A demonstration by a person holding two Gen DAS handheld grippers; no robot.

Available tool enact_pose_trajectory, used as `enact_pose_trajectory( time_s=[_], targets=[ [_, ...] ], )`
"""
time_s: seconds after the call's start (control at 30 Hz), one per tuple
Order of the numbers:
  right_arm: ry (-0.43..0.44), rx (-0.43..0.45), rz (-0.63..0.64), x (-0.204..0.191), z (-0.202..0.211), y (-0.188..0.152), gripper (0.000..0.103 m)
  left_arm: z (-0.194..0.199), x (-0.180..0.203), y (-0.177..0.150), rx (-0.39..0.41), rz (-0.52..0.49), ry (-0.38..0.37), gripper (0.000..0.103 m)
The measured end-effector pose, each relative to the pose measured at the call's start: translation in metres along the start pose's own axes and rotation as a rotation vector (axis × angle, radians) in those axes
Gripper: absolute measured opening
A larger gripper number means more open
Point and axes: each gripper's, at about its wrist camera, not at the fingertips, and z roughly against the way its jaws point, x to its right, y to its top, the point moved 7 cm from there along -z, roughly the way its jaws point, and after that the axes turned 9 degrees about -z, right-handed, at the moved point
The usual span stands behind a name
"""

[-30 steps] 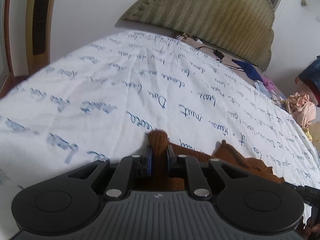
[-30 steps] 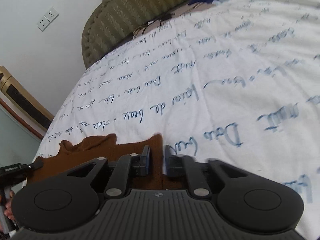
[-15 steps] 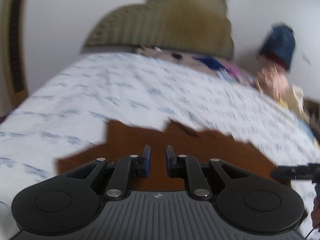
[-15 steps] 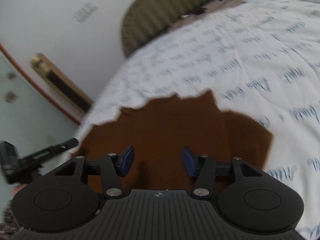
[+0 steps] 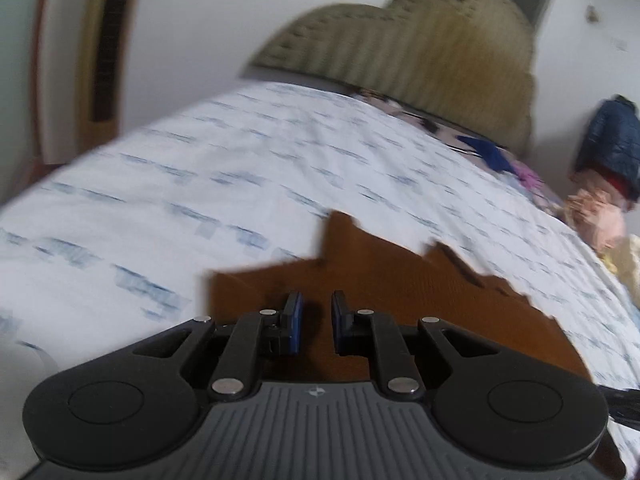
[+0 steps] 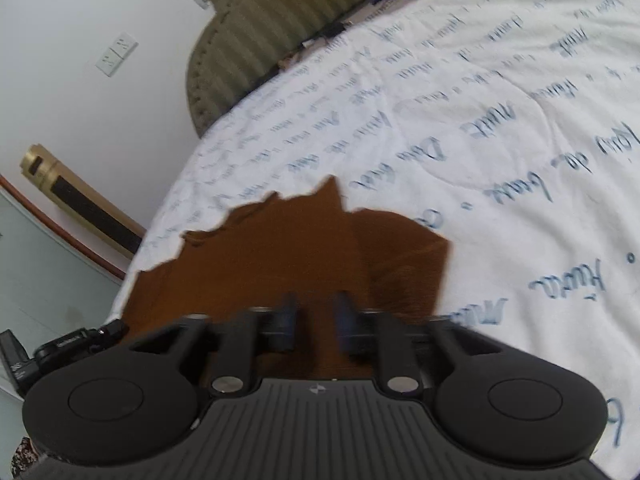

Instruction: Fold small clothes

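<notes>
A brown garment [image 5: 400,280] lies flat on the white bed sheet with blue writing [image 5: 240,160], its jagged far edge pointing at the headboard. My left gripper [image 5: 317,320] hovers over the garment's near part, its blue pads shut to a narrow slit with no cloth pinched. In the right wrist view the same garment [image 6: 280,248] spreads out below my right gripper [image 6: 314,320]. Its jaws are closing, blurred, with a gap and nothing between them.
An olive padded headboard [image 5: 420,40] stands at the far end of the bed. Loose clothes [image 5: 596,220] are heaped at the right edge, below a dark blue jacket [image 5: 612,140]. The sheet [image 6: 480,120] stretches wide to the right of the garment.
Both grippers held bunched brown cloth a second ago and have let it go. They pulled back, and the garment now lies spread flat. The right jaws opened wide, then narrowed.
</notes>
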Motion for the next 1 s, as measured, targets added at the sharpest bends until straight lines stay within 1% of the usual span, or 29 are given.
enact_pose_trajectory(
  time_s=[0.03, 0.07, 0.13, 0.2, 0.3, 0.33, 0.4, 0.47, 0.53, 0.6, 0.63, 0.7, 0.73, 0.83, 0.87, 0.93, 1.0],
  targets=[
    [0.004, 0.013, 0.039, -0.013, 0.003, -0.001, 0.05, 0.002, -0.006, 0.002, 0.001, 0.006, 0.011, 0.015],
    [0.003, 0.024, 0.089, -0.026, 0.005, -0.003, 0.053, 0.004, -0.012, 0.003, -0.001, 0.02, 0.034, 0.015],
    [0.038, 0.011, 0.153, -0.054, 0.001, -0.006, 0.053, 0.009, -0.02, 0.004, 0.006, 0.047, 0.044, 0.015],
    [0.112, -0.045, 0.165, -0.082, -0.011, -0.013, 0.055, 0.013, -0.024, 0.004, 0.019, 0.078, 0.039, 0.015],
    [0.196, -0.126, 0.185, -0.126, -0.04, -0.023, 0.055, 0.02, -0.02, 0.006, 0.04, 0.085, -0.01, 0.015],
    [0.214, -0.157, 0.188, -0.141, -0.051, -0.027, 0.056, 0.019, -0.018, 0.006, 0.028, 0.079, -0.022, 0.018],
    [0.248, -0.215, 0.163, -0.166, -0.077, -0.036, 0.058, 0.011, -0.019, 0.005, -0.037, 0.096, -0.039, 0.022],
    [0.277, -0.281, 0.131, -0.188, -0.106, -0.046, 0.058, 0.004, -0.023, 0.006, -0.057, 0.131, -0.047, 0.022],
    [0.283, -0.311, 0.115, -0.206, -0.127, -0.057, 0.058, -0.003, -0.024, 0.007, -0.091, 0.144, -0.063, 0.022],
    [0.3, -0.335, 0.067, -0.218, -0.149, -0.062, 0.058, -0.003, -0.025, 0.009, -0.092, 0.152, -0.079, 0.022],
    [0.313, -0.357, 0.032, -0.221, -0.161, -0.064, 0.058, -0.001, -0.028, 0.011, -0.082, 0.161, -0.074, 0.022],
    [0.308, -0.36, -0.032, -0.225, -0.183, -0.065, 0.058, 0.007, -0.035, 0.013, -0.047, 0.174, -0.065, 0.022],
    [0.327, -0.371, -0.055, -0.227, -0.195, -0.066, 0.058, 0.012, -0.039, 0.013, -0.034, 0.181, -0.057, 0.022],
    [0.377, -0.472, -0.188, -0.228, -0.23, -0.081, 0.058, 0.023, -0.048, 0.008, -0.033, 0.183, -0.05, 0.024],
    [0.379, -0.471, -0.202, -0.227, -0.238, -0.083, 0.055, 0.025, -0.051, 0.004, -0.043, 0.182, -0.049, 0.026],
    [0.384, -0.442, -0.198, -0.227, -0.243, -0.083, 0.049, 0.029, -0.056, -0.004, -0.049, 0.186, -0.04, 0.027],
    [0.4, -0.436, -0.206, -0.228, -0.237, -0.083, 0.051, 0.033, -0.06, -0.01, -0.056, 0.173, -0.03, 0.027]
  ],
)
